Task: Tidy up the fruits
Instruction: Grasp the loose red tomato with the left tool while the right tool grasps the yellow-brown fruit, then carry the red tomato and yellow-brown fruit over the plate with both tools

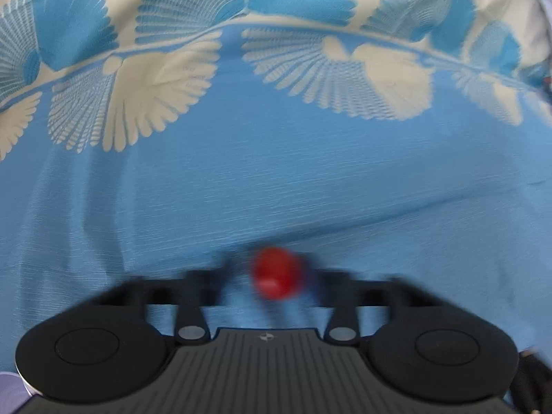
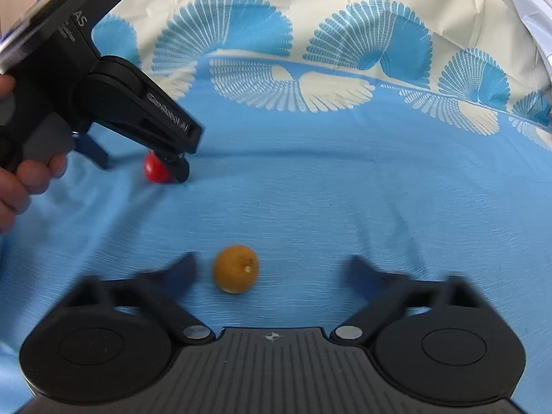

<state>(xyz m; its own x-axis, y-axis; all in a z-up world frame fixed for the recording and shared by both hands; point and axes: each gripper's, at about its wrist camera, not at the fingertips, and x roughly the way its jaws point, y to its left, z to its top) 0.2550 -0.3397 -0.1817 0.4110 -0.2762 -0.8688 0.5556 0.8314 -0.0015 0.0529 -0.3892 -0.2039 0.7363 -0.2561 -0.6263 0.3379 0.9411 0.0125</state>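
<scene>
A small red fruit (image 1: 276, 272) sits between the blurred fingers of my left gripper (image 1: 272, 269) on the blue cloth; the fingers flank it closely, and contact is unclear from the blur. From the right wrist view the left gripper (image 2: 172, 169) stands over the same red fruit (image 2: 156, 169) at the left. An orange-brown round fruit (image 2: 236, 273) lies on the cloth between the wide-open fingers of my right gripper (image 2: 272, 269), nearer the left finger (image 2: 183, 269), untouched.
The blue cloth (image 2: 345, 189) with a cream fan-patterned border (image 2: 310, 79) covers the whole surface and has soft wrinkles. A person's hand (image 2: 24, 179) holds the left gripper at the far left.
</scene>
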